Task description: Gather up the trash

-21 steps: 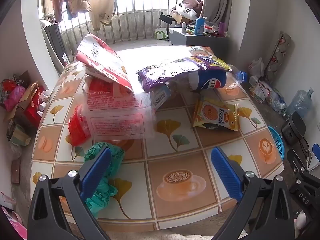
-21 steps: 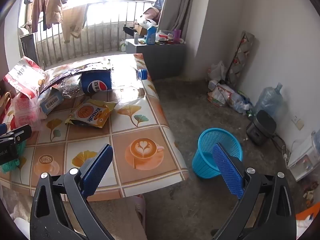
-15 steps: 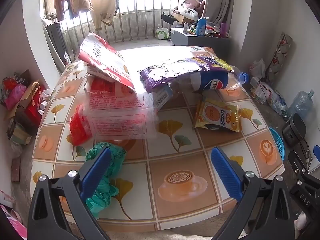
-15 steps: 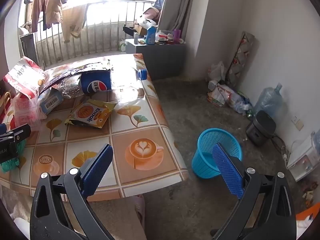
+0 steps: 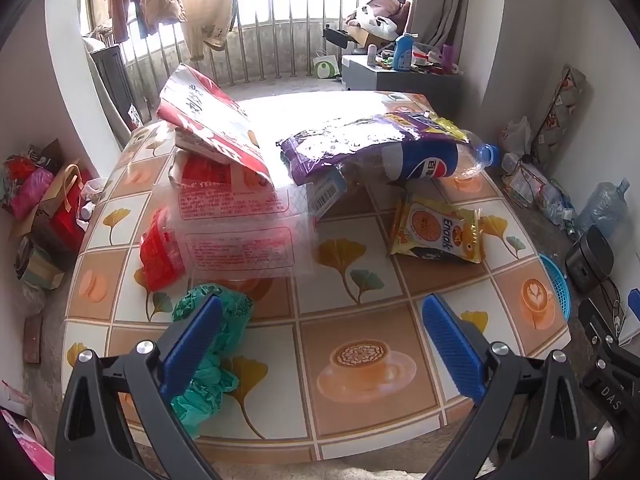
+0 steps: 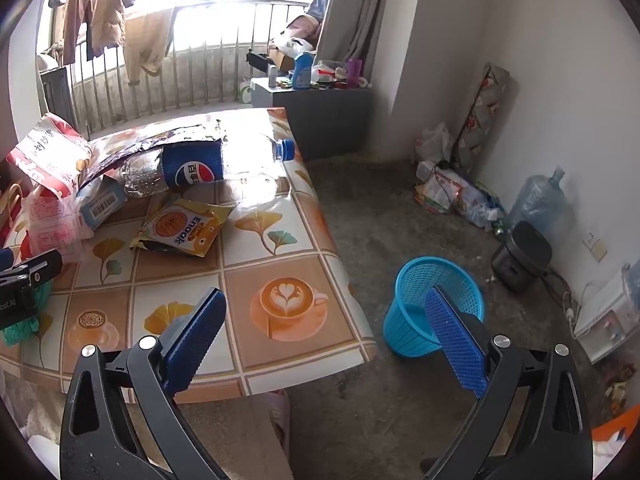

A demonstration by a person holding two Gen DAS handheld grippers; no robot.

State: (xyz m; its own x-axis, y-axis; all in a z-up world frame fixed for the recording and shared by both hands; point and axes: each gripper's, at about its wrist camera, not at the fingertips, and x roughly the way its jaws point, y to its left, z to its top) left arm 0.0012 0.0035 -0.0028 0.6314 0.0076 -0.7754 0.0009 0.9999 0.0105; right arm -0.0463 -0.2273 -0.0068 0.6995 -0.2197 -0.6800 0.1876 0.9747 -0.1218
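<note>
Now both tongs, left (image 5: 320, 340) and right (image 6: 326, 332), gape empty; blue basket (image 6: 434, 306), fully visible only right-side, looks empty beside the surface (image 6: 280, 344) edge.

I see hard daylight pouring through the barred window (image 5: 280, 12), blowing out the far end of the tiled-pattern table (image 5: 304, 104); fisheye edges bend and darken.
</note>
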